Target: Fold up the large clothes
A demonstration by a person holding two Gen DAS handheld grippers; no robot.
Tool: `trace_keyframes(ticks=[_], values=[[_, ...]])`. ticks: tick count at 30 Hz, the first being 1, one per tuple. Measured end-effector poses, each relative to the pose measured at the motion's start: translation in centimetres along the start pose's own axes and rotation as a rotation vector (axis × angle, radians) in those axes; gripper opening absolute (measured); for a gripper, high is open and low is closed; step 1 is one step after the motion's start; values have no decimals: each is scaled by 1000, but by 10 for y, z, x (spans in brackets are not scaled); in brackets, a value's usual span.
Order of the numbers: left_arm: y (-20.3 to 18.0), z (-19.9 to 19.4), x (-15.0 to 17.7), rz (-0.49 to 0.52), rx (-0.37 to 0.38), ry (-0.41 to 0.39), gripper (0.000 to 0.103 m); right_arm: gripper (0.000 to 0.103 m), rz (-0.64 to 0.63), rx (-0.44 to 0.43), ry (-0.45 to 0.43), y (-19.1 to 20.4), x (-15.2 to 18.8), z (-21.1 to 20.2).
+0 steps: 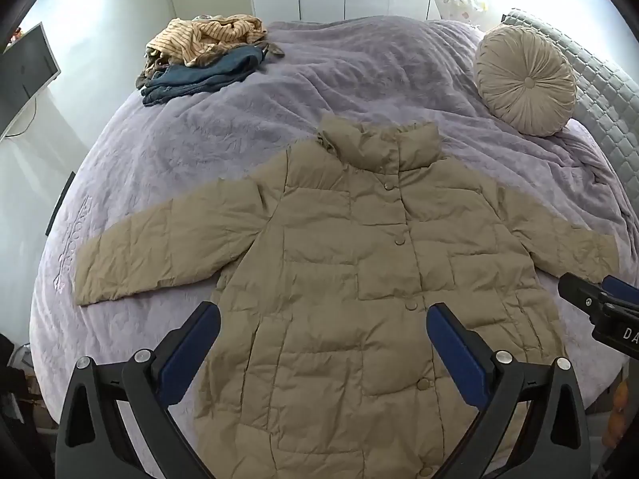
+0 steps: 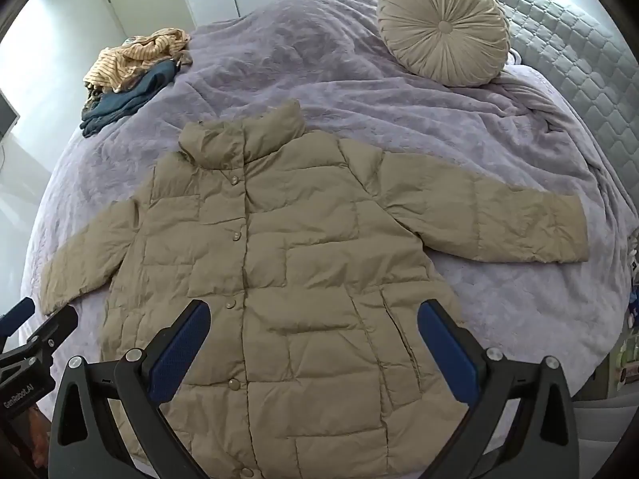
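Note:
A khaki quilted puffer jacket lies flat and buttoned on the lilac bed cover, front up, collar away from me, both sleeves spread out to the sides. My left gripper hovers above the jacket's lower front, jaws wide open with nothing between the blue pads. My right gripper hangs over the lower front as well, a little to the right, open and empty. Each gripper shows at the edge of the other's view: the right one by the right sleeve, the left one by the left sleeve.
A pile of striped and dark blue clothes sits at the far left of the bed. A round pleated beige cushion leans by the quilted grey headboard at the right. White wardrobe doors stand behind.

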State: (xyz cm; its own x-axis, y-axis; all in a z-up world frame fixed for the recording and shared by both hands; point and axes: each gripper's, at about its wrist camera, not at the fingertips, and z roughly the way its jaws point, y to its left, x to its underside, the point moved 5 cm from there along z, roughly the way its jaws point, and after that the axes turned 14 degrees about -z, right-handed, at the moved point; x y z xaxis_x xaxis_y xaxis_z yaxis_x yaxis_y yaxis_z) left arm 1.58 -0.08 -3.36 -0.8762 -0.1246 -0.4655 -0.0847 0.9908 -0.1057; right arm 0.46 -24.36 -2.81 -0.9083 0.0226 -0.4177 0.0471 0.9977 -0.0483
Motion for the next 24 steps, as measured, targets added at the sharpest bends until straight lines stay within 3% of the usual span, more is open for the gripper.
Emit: trace_keyframes(ticks=[24], values=[[8,0,-4,-36,-22,2,103,103,-35,1,-9,14,-4,2]])
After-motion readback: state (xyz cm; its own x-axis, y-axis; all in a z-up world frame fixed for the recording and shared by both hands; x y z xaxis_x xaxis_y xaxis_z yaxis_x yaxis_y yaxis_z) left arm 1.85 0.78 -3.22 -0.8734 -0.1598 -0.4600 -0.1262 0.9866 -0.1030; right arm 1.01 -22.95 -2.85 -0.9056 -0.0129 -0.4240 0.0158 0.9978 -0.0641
